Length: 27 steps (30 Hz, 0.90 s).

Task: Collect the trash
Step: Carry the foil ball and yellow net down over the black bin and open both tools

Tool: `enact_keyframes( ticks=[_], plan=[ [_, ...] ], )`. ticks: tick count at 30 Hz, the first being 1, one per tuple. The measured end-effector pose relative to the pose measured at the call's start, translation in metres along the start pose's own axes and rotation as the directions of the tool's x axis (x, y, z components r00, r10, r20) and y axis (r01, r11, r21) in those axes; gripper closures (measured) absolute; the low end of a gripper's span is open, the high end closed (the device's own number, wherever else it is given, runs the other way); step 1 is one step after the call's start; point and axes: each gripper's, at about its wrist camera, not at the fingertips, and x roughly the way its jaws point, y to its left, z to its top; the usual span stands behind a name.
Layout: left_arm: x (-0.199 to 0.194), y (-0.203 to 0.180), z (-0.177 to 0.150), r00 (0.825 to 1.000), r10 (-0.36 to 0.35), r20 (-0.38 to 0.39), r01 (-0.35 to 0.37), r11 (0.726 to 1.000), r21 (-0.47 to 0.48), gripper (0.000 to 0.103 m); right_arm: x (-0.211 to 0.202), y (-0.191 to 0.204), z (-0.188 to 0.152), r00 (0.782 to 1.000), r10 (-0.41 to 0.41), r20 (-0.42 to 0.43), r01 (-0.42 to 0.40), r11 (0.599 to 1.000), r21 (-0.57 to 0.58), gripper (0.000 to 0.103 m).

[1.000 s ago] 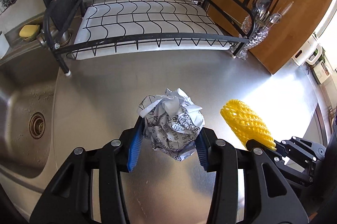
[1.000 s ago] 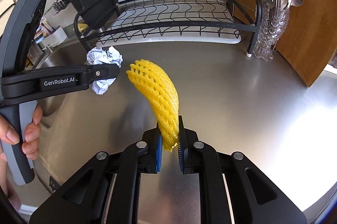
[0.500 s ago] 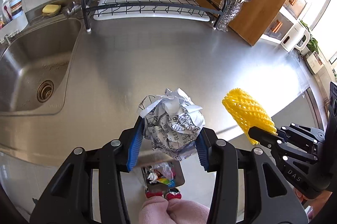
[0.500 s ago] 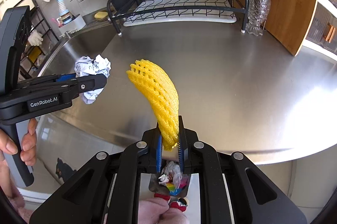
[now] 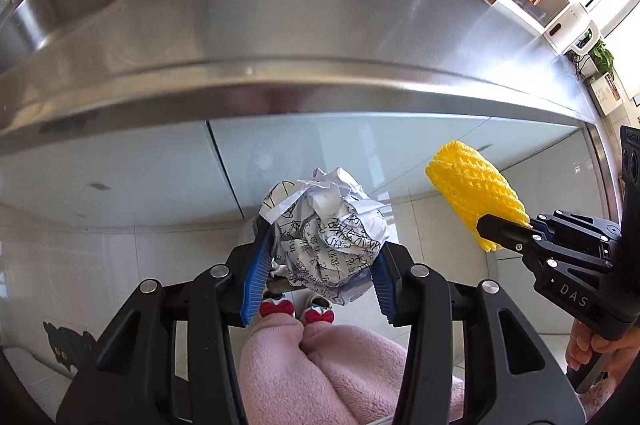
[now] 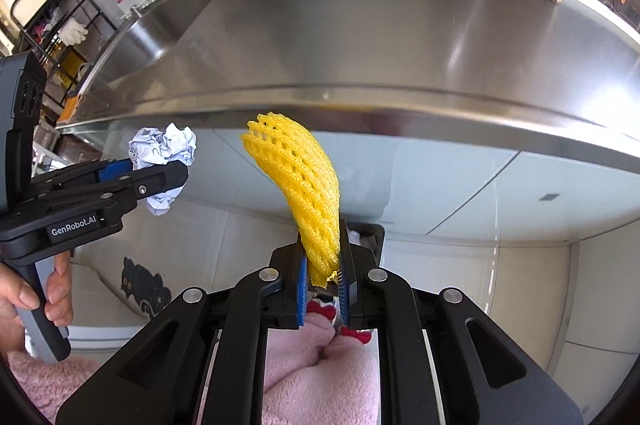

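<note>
The left gripper is clamped on a crumpled paper ball, which bulges well past its blue pads, and the right gripper is pinched narrow on the lower end of a yellow foam fruit net, whose free end arcs up toward 11 o'clock. Both pieces hang in the air in front of the steel table, clear of its front edge, above the tiled floor and the person's pink-clad knees. A dark bin shows only as a corner behind the net in the right wrist view, at about 1 o'clock from the fingertips, with some waste visible inside; in the left wrist view the ball hides what lies directly beneath it. The step in hand looks like carrying both items over the bin and dropping them. To do it well, each gripper should be brought squarely over the bin's mouth before opening, tips tilted down so the load falls off the pads. The net is light and springy and may cling to the ridged pads or drift sideways, so it should be released low and the jaws opened wide. The paper ball is compressed and should drop cleanly, though it may bounce off the rim if released off-centre.
</note>
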Motion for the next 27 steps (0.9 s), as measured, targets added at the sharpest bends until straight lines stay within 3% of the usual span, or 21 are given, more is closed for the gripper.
enact_keyframes(
  ticks=[5,15,27],
  plan=[
    [0.049,0.014,-0.027,0.998,0.023,-0.052,-0.023,1.000,-0.009,0.060,0.041,-0.006,-0.024,0.997,-0.004,-0.080,0.006,1.000,0.025,0.090],
    [0.171,0.035,-0.058,0.986,0.009,-0.166,-0.012,1.000,-0.017,0.060,0.167,-0.041,-0.059,0.978,0.026,-0.205,0.014,0.982,0.190,0.090],
    [0.284,0.054,-0.090,0.952,-0.009,-0.307,0.004,1.000,-0.015,0.060,0.277,-0.073,-0.083,0.952,0.050,-0.303,0.042,0.957,0.288,0.090]
  ],
)
